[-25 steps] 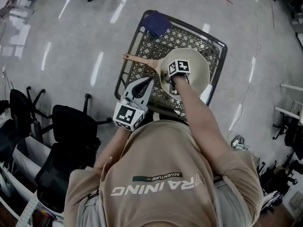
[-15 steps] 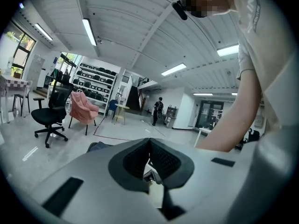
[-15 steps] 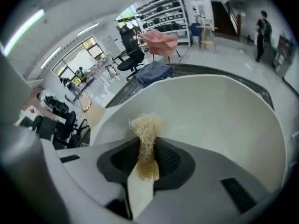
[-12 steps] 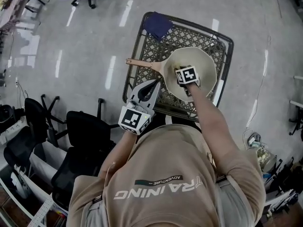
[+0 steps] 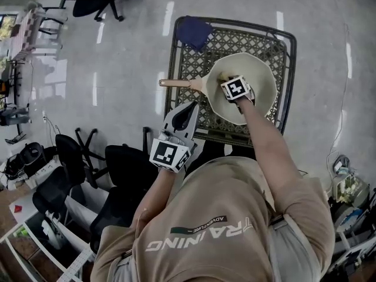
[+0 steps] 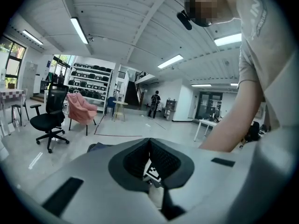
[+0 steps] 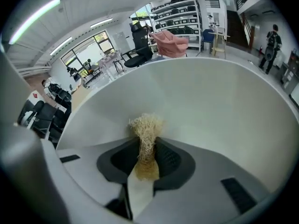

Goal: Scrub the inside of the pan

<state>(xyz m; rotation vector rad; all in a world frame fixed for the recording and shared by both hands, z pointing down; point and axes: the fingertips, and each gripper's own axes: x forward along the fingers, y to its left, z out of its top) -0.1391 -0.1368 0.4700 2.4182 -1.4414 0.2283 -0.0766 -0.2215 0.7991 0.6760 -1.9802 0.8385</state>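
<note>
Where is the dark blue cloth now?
In the head view, the blue cloth lies at the far left corner of the lattice table, beyond the pan handle.

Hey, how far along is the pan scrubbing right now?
Done: the straw-coloured scrubber is picked up and clamped in the right gripper. In hand: its tuft appears to press on the pale inner wall of the pan. Left: no grime shows, so I can't tell how much scrubbing remains. The left gripper is shut and empty, off the pan handle.
</note>
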